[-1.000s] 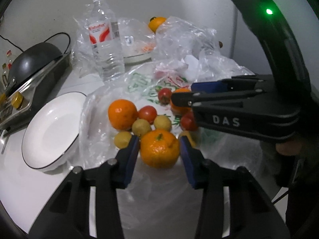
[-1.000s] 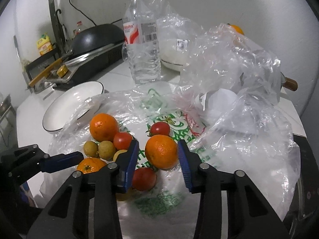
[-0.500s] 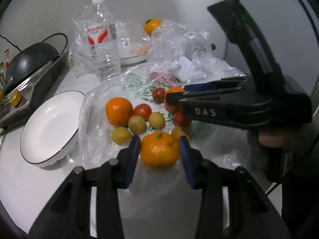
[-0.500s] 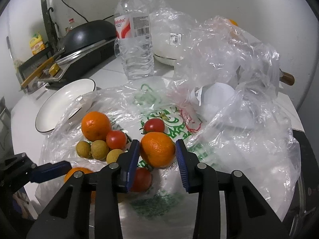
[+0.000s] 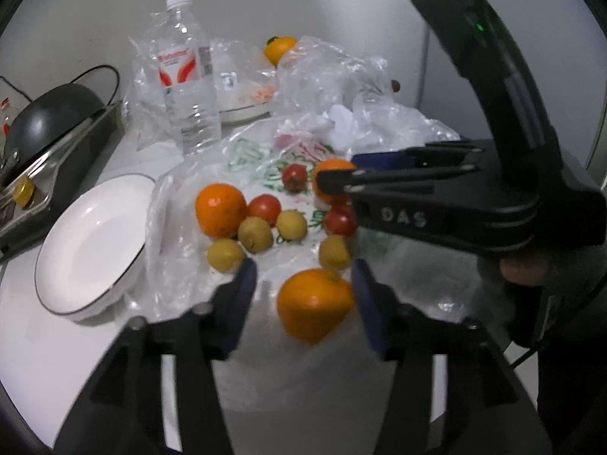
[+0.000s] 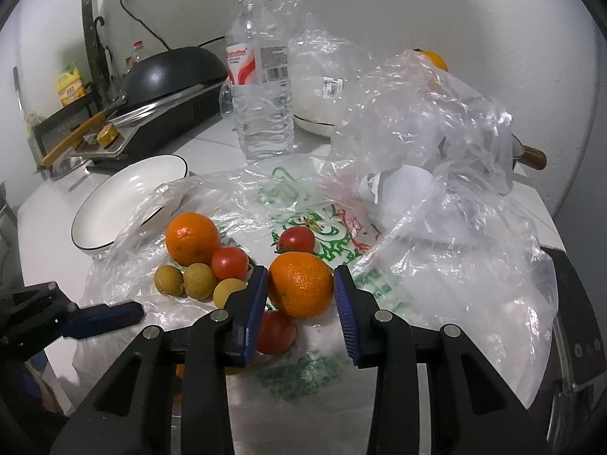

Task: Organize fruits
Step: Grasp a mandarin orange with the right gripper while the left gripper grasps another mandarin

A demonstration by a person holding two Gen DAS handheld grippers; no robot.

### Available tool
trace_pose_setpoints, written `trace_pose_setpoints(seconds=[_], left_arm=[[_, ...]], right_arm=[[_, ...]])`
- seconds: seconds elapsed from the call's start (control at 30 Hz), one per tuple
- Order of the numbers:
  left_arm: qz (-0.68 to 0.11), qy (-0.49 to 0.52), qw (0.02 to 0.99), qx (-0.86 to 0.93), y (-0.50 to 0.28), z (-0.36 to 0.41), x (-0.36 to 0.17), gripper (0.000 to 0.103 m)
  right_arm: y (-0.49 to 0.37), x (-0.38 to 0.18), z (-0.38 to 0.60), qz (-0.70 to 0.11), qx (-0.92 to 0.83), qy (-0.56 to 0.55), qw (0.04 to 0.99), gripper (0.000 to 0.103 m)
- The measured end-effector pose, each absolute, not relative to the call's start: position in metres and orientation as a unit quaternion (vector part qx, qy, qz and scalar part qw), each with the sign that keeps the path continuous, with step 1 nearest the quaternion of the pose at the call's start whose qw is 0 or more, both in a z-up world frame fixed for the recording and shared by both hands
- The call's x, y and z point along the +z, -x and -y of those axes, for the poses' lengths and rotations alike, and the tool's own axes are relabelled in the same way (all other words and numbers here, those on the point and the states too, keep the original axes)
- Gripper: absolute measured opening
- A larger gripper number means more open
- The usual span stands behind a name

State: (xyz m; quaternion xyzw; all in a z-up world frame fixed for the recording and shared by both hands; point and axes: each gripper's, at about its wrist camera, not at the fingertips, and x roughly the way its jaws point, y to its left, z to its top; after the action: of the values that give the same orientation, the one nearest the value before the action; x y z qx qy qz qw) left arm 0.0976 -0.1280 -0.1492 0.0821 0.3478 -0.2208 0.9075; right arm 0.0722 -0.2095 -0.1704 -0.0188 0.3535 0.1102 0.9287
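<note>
The right gripper [image 6: 301, 295] has its blue pads pressed against both sides of an orange [image 6: 301, 284], so its jaws are closed on that fruit, which sits just above the printed plastic bag [image 6: 334, 242]. The left gripper [image 5: 303, 295] is opening its jaws: a second orange [image 5: 313, 305], blurred in the left wrist view, lies between them, with a clear gap to the left pad and the right pad close beside or just touching it, so it is not clamped. Just beyond the right gripper's fingers a red tomato [image 6: 276, 331] lies under the held orange, and another tomato [image 6: 296, 239] sits a little farther back on the green lettering. To the left of these, a third orange [image 6: 193, 239] rests against a tomato [image 6: 230, 262] and three small yellow-brown round fruits [image 6: 199, 280], all on clear plastic. A fourth such fruit [image 5: 334, 252] lies just beyond the left gripper's orange. Farther left stands a white bowl with a dark rim [image 6: 125, 204], empty, partly overlapped by the plastic. Behind the fruit stands a clear water bottle [image 6: 261, 87], upright, with crumpled clear bags [image 6: 428, 121] to its right and another orange [image 5: 280, 49] at the very back. A dark pan [image 6: 174, 72] sits on a stove at the far left.
</note>
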Motion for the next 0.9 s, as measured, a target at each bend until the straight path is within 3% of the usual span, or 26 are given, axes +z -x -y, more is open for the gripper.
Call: trace_pose_setpoints(seconds=[0.1, 0.2, 0.27, 0.33, 0.4, 0.9], left_arm=[[-0.352, -0.085, 0.905, -0.225, -0.095, 0.128, -0.152, 0.065], [-0.365, -0.100, 0.898, -0.225, -0.095, 0.135, -0.160, 0.065], [-0.372, -0.104, 0.895, -0.224, -0.093, 0.137, -0.166, 0.063], [-0.377, -0.106, 0.893, -0.223, -0.093, 0.137, -0.168, 0.050], [-0.374, -0.104, 0.894, -0.225, -0.092, 0.135, -0.167, 0.047], [-0.351, -0.069, 0.905, -0.230, -0.091, 0.120, -0.150, 0.047]], right_arm=[[-0.069, -0.171, 0.212, -0.355, 0.110, 0.017, 0.928, 0.038], [-0.069, -0.171, 0.211, -0.355, 0.112, 0.021, 0.928, 0.038], [-0.068, -0.171, 0.211, -0.353, 0.114, 0.023, 0.929, 0.038], [-0.067, -0.170, 0.211, -0.352, 0.114, 0.023, 0.929, 0.038], [-0.065, -0.170, 0.212, -0.350, 0.114, 0.021, 0.929, 0.038], [-0.064, -0.170, 0.209, -0.350, 0.104, 0.026, 0.931, 0.038]])
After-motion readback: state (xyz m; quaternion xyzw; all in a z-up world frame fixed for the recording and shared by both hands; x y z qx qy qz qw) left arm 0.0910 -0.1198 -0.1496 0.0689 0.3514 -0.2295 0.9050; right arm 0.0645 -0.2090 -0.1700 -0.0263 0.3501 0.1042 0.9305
